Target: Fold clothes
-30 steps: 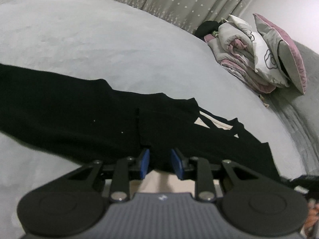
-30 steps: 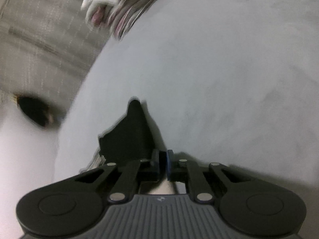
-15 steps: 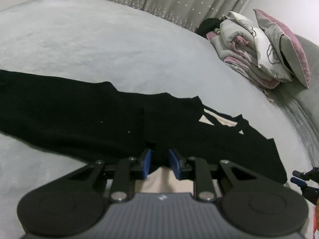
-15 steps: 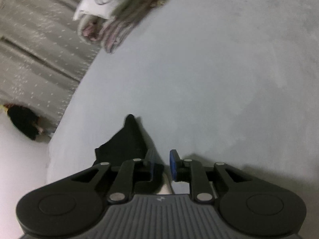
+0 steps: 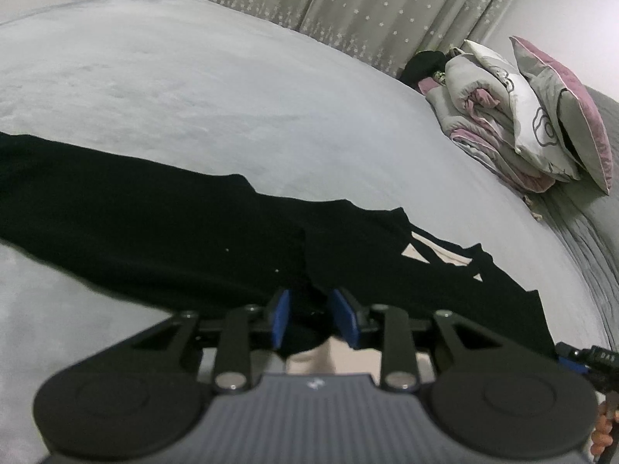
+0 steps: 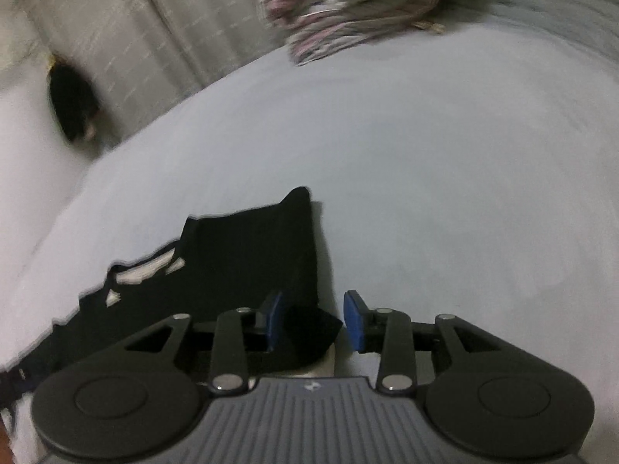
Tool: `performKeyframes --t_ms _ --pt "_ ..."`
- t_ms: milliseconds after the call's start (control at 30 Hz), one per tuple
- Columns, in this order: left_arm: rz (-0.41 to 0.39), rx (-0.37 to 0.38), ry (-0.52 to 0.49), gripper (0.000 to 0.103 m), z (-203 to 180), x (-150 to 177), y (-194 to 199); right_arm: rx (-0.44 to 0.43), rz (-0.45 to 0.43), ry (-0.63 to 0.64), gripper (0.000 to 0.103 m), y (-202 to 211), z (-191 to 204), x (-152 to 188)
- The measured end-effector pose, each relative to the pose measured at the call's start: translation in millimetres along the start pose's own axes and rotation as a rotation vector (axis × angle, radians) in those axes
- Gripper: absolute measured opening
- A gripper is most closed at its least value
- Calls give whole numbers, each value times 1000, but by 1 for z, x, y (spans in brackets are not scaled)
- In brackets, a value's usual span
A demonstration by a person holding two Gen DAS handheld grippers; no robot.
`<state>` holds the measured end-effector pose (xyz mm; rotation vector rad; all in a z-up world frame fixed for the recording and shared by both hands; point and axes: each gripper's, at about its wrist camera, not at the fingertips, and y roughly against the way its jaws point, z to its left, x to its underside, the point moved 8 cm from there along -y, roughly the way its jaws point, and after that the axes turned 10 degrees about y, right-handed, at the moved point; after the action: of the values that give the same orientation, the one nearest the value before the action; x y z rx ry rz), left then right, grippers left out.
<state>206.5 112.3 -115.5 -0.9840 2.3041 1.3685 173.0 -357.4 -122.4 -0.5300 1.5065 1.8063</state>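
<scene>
Both grippers, left gripper (image 5: 312, 319) and right gripper (image 6: 314, 321), have just been opening off the black garment (image 5: 162, 228), flat across mid-frame; further folds seemingly remain.

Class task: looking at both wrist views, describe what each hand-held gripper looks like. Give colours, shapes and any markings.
Left hand-held gripper and right hand-held gripper look alike: a ribbed grey body bearing a small pale logo, two round black discs at its sides, black linkage arms with silver rivets, and blue pads on the fingertips.
</scene>
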Motion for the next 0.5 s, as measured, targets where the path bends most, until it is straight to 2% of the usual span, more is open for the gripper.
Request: performKeyframes --t_ms 133,267,300,333,500 --pt "-1 -10 -17 28 2 1 2 -23 2 124 36 -7 11 4" --pt "-4 -25 -7 28 6 -1 2 21 35 248 34 -18 19 15" --pt "-6 -29 -2 28 8 -2 2 12 40 244 24 -18 20 14" --pt "-8 -34 7 28 10 -3 3 3 44 239 21 -17 20 14" --pt "-19 -88 73 30 26 -10 5 -14 95 53 19 -8 6 5"
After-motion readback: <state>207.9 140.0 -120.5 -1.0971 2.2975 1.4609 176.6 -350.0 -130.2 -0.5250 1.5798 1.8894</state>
